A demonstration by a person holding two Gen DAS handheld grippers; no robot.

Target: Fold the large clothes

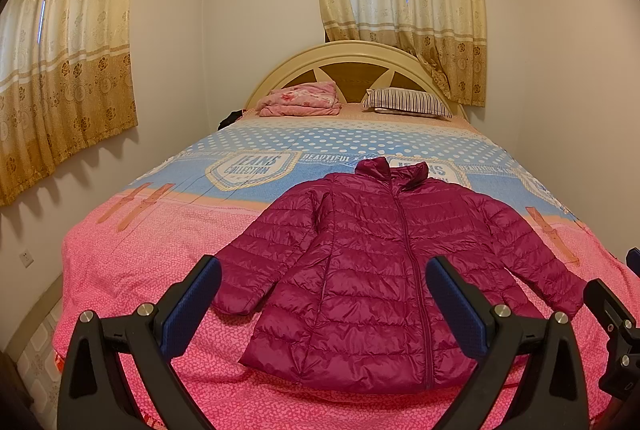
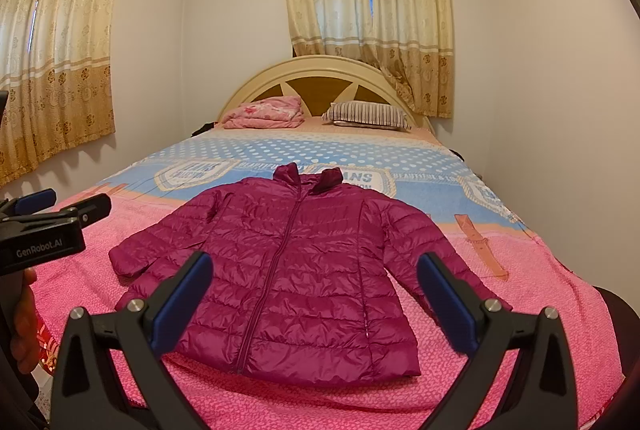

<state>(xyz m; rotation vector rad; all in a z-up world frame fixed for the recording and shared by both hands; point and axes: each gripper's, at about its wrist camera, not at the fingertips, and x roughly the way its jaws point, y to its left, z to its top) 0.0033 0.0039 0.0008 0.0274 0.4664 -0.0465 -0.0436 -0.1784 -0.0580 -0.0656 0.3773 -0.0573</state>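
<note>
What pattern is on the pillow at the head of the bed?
The pillow has narrow dark and pale stripes; the right wrist view shows it best.

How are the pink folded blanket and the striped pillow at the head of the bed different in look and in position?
The pink folded blanket is floral and rumpled; the striped pillow has dark and pale stripes and lies smooth. The blanket sits toward the left of the headboard, the pillow toward the right. Both rest on the bed, far beyond the jacket.
</note>
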